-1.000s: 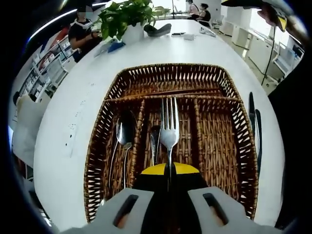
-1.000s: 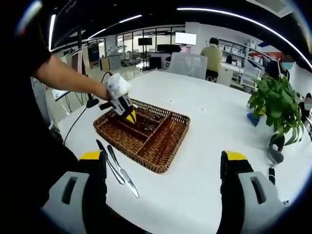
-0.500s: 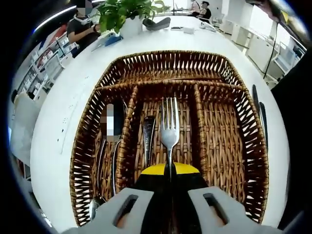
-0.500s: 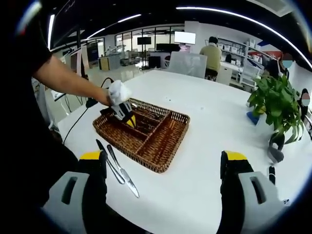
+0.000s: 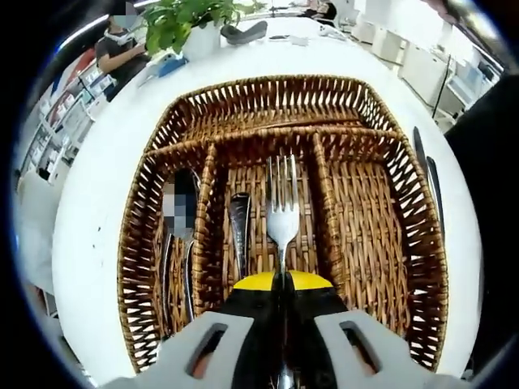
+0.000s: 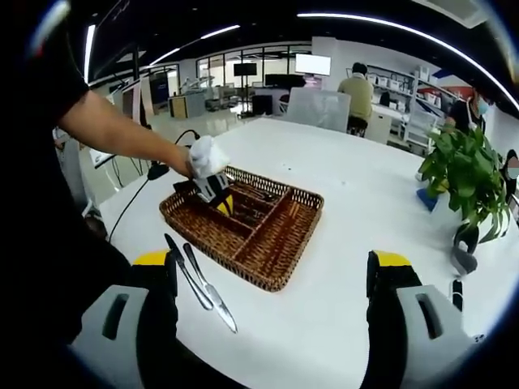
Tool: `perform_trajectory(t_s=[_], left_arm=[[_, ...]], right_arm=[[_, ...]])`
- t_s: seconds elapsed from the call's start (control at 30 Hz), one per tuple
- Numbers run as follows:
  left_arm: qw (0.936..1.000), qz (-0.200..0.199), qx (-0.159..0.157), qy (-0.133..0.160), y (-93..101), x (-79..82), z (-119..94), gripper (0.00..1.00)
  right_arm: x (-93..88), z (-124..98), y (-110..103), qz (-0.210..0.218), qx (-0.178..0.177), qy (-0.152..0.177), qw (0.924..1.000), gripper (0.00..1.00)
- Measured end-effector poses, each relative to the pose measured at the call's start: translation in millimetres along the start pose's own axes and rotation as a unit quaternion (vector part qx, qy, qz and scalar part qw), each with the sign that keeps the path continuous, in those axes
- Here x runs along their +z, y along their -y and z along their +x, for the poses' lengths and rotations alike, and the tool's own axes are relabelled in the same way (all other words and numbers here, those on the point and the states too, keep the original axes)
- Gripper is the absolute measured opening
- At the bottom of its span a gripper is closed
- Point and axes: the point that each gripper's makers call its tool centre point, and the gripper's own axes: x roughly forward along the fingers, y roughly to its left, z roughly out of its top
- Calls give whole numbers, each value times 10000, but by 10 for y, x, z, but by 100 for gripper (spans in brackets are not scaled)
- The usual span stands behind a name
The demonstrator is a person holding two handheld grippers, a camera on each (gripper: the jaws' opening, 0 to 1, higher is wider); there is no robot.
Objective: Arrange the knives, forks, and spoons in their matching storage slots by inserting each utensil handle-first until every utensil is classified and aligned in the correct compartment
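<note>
1. Where the left gripper view looks down into the wicker tray (image 5: 381, 243), the left gripper (image 5: 280, 284) is clenched on a fork (image 5: 283, 215), tines pointing away, over the middle slot. Another utensil (image 5: 239, 231) lies in that slot beside it, and spoons (image 5: 180, 235) lie in the neighbouring slot on the left. Two knives (image 5: 425, 182) rest on the white table (image 5: 105, 186) just outside the tray's right rim.
2. From the right gripper view, the right gripper (image 6: 272, 279) hangs above the table with its jaws spread wide, grasping nothing. Ahead, the left gripper dips into the tray, with the knives beside the tray. A potted plant (image 6: 466, 182) stands far right.
</note>
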Motion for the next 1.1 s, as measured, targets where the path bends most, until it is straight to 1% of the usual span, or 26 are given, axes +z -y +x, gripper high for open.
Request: perform_trajectory(t_s=[0.03, 0.1, 0.17, 0.2, 0.23, 0.27, 0.33, 0.37, 0.4, 0.43, 0.47, 0.5, 0.53, 0.57, 0.6, 0.67, 0.7, 0.77, 0.8, 0.87, 0.93, 1.0, 1.07, 1.1], left_arm=[[9999, 11, 95, 115, -31, 37, -9, 7], [9996, 116, 263, 44, -86, 24, -30, 15], [9995, 48, 273, 117, -102, 51, -74, 19], [9994, -75, 240, 249, -90, 109, -129, 20], [9991, -95, 259, 322, -100, 139, -181, 22], [9986, -140, 294, 420, -114, 174, -235, 26], [9973, -225, 334, 607, -117, 238, -326, 31], [9958, -295, 234, 830, -73, 304, -392, 33], [9954, -329, 181, 879, -50, 317, -416, 35], [9943, -444, 110, 963, -9, 337, -467, 38], [9933, -450, 314, 1020, -50, 332, -566, 43], [9918, -462, 488, 1085, -85, 337, -620, 49], [9901, -537, 528, 1187, -77, 350, -677, 54], [9867, -697, 594, 1345, -80, 362, -756, 60], [9850, -788, 654, 1388, -88, 345, -806, 64], [9820, -923, 638, 1521, -41, 319, -925, 71], [9798, -1037, 739, 1545, -33, 286, -1004, 73], [9760, -1126, 915, 1623, -32, 252, -1111, 78], [9720, -1236, 1006, 1728, -32, 232, -1179, 81], [9665, -1405, 1123, 1833, -10, 210, -1288, 86], [9617, -1517, 1223, 1925, 46, 149, -1414, 89], [9595, -1608, 1269, 1933, 104, 111, -1478, 91], [9569, -1711, 1360, 1911, 150, 23, -1541, 93], [9538, -1801, 1443, 1922, 174, -22, -1588, 95]], right_arm=[[8, -7, 5, -6, -3, 13, 10000, 100], [22, -25, 22, -12, -21, 33, 10000, 100], [34, -41, 40, 3, -37, 64, 10000, 100], [35, -42, 43, -1, -43, 69, 10000, 100], [35, -42, 43, -13, -42, 71, 10000, 100], [35, -42, 39, -17, -35, 78, 10000, 100], [38, -38, 23, -25, -9, 92, 10000, 100], [38, -37, 20, -27, -4, 94, 10000, 100], [40, -31, 10, -33, 18, 98, 9999, 100], [40, -28, 6, -36, 26, 99, 9999, 100], [45, -17, -4, -51, 49, 101, 9999, 100], [51, -11, -9, -65, 63, 105, 9999, 100], [57, -5, -13, -78, 80, 108, 9999, 100], [66, 6, -17, -95, 104, 118, 9998, 100], [72, 15, -20, -105, 122, 121, 9998, 100], [86, 38, -30, -144, 173, 135, 9997, 100], [89, 54, -33, -165, 197, 132, 9996, 100], [88, 76, -37, -203, 227, 130, 9995, 100], [88, 90, -44, -220, 255, 128, 9994, 100], [93, 108, -58, -255, 297, 135, 9991, 100], [103, 145, -76, -307, 346, 148, 9988, 100], [107, 175, -93, -328, 388, 154, 9986, 100], [105, 216, -113, -375, 444, 146, 9982, 100], [111, 237, -129, -405, 474, 139, 9980, 100]])
